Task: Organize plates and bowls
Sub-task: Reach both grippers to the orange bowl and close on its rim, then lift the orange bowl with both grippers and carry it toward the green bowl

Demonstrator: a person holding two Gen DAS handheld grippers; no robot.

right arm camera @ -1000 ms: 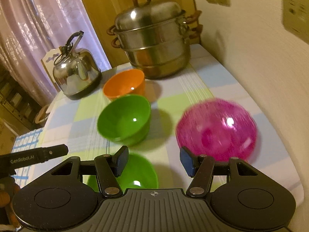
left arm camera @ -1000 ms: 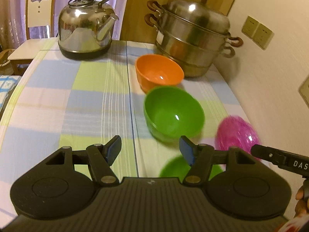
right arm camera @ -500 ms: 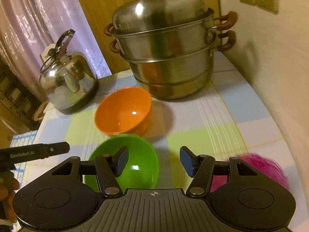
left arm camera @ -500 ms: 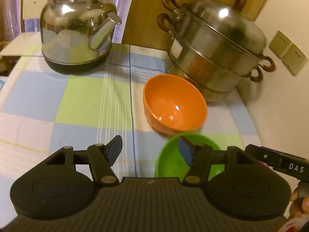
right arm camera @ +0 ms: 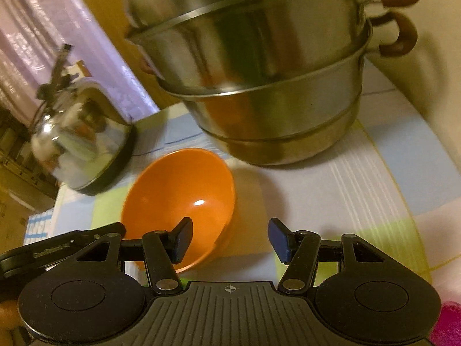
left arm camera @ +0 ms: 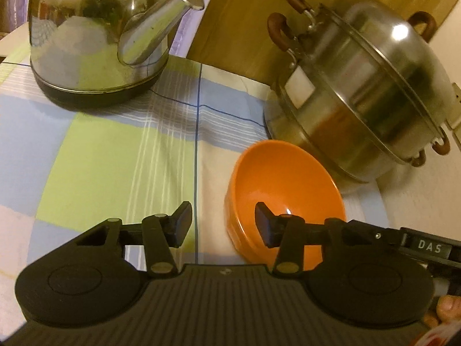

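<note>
An orange bowl (left arm camera: pixel 283 184) stands upright on the checked tablecloth, just in front of the steamer pot. My left gripper (left arm camera: pixel 223 222) is open and empty, its jaws straddling the bowl's left rim. In the right wrist view the same orange bowl (right arm camera: pixel 178 190) lies under my left finger. My right gripper (right arm camera: pixel 230 238) is open and empty, straddling the bowl's right rim. A sliver of the pink bowl (right arm camera: pixel 446 325) shows at the bottom right corner.
A tall steel steamer pot (left arm camera: pixel 366 98) stands close behind the bowl, by the wall. A steel kettle (left arm camera: pixel 100 37) stands at the back left. The checked tablecloth (left arm camera: pixel 109 155) lies between them. The other gripper's handle (left arm camera: pixel 426 248) shows at right.
Both grippers moved forward past the green bowls and the pink bowl, up to the orange bowl. The green bowls dropped out of view. Both stayed open.
</note>
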